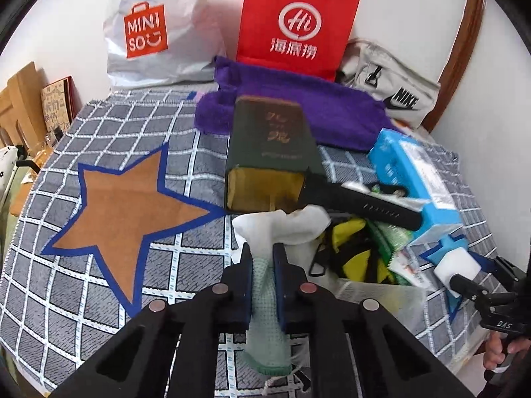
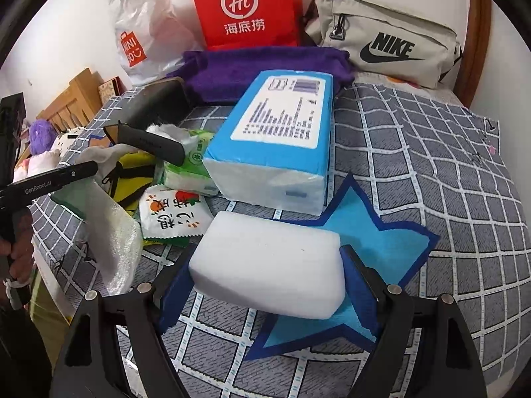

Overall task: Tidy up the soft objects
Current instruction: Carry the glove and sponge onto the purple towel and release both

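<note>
1. A bed covered by a grey checked blanket point(image 2: 431, 172) fills both views, with one brown star point(image 1: 122, 209) and one blue star point(image 2: 371, 248) patch; three bags stand along the white wall.
2. One blue tissue pack point(image 2: 275, 139) lies flat, its long axis running away toward the wall.
3. The right claw point(image 2: 265, 285) reaches forward just above the blue star, its two fingers clamped on one white foam block point(image 2: 268, 268) held crosswise.
4. The left claw point(image 1: 262, 282) points forward, pinching one white-and-green sock point(image 1: 265, 285) upright between its closed fingers, green cuff hanging down, near the clutter.
</note>
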